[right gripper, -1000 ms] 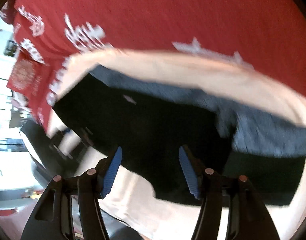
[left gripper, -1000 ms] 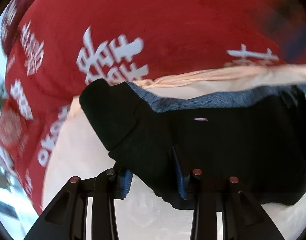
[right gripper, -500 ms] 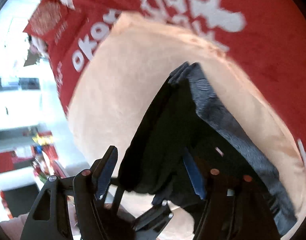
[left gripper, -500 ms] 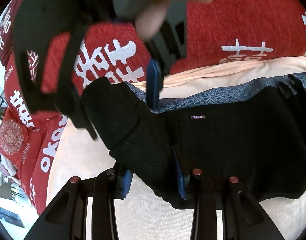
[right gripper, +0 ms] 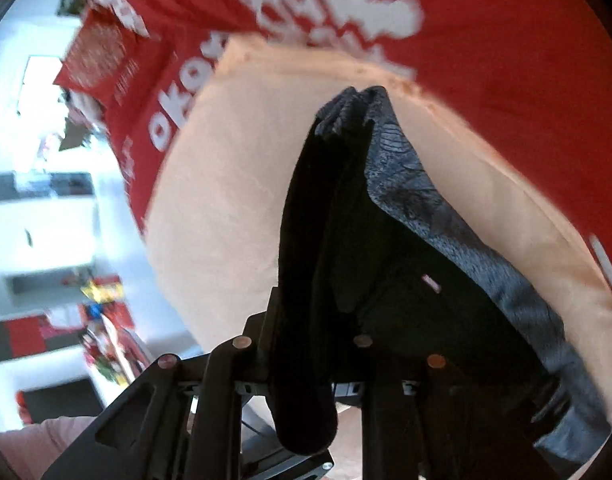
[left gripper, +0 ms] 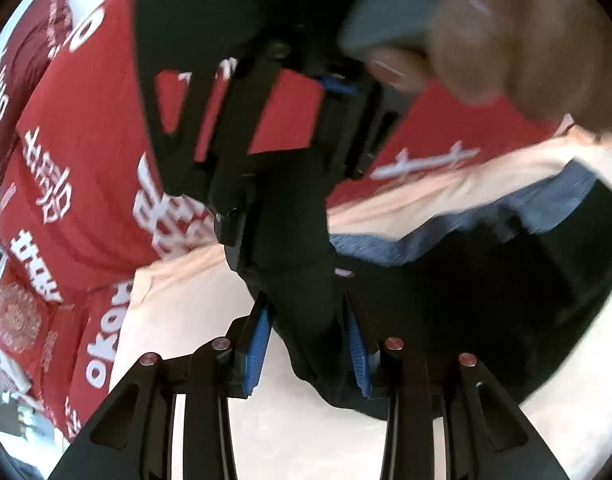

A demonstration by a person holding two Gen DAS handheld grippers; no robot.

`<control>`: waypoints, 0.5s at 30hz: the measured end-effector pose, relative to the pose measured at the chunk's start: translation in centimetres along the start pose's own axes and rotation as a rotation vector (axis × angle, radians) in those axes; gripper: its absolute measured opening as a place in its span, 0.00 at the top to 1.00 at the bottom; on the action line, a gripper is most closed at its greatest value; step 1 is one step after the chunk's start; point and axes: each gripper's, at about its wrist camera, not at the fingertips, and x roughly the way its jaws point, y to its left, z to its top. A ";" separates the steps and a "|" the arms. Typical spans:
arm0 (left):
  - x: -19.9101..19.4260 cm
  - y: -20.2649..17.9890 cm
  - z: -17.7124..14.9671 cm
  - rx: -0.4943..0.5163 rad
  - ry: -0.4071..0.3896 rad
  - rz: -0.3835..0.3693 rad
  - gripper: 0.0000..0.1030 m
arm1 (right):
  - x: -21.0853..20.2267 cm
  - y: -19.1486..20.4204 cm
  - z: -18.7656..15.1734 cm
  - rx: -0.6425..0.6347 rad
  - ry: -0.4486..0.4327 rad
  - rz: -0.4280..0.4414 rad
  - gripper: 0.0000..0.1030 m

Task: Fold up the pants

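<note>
Gripping black pants (left gripper: 445, 304), left gripper (left gripper: 306, 344) fingers clamped, right gripper (right gripper: 302, 364) fingers closing on them

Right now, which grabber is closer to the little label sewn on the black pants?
Left. The left gripper is clamped on the pants just below the label. The right gripper is closing on a fold further from it.

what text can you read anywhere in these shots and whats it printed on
"oko": white letters, the rest cut off, on the red printed cloth, and again in the right wrist view.
Large white Chinese-style characters on that red cloth: too blurred to read.
Small pale tag on the black pants with grey waistband: its lettering is too small to read.
</note>
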 end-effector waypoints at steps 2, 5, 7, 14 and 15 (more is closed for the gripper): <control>-1.7 -1.3 1.4 0.008 -0.026 -0.035 0.63 | -2.8 -1.1 -2.1 0.022 -0.067 0.046 0.82; -4.2 -4.3 3.6 0.036 -0.063 -0.091 0.63 | -7.2 -3.0 -5.5 0.046 -0.166 0.092 0.82; -5.9 -7.2 5.2 0.070 -0.087 -0.138 0.63 | -10.5 -4.9 -8.7 0.075 -0.244 0.114 0.82; -8.3 -18.5 8.0 0.221 -0.118 -0.272 0.63 | -18.2 -13.3 -19.7 0.222 -0.444 0.156 0.82; -8.2 -19.6 8.1 0.237 -0.116 -0.280 0.63 | -18.7 -14.4 -21.0 0.241 -0.460 0.161 0.82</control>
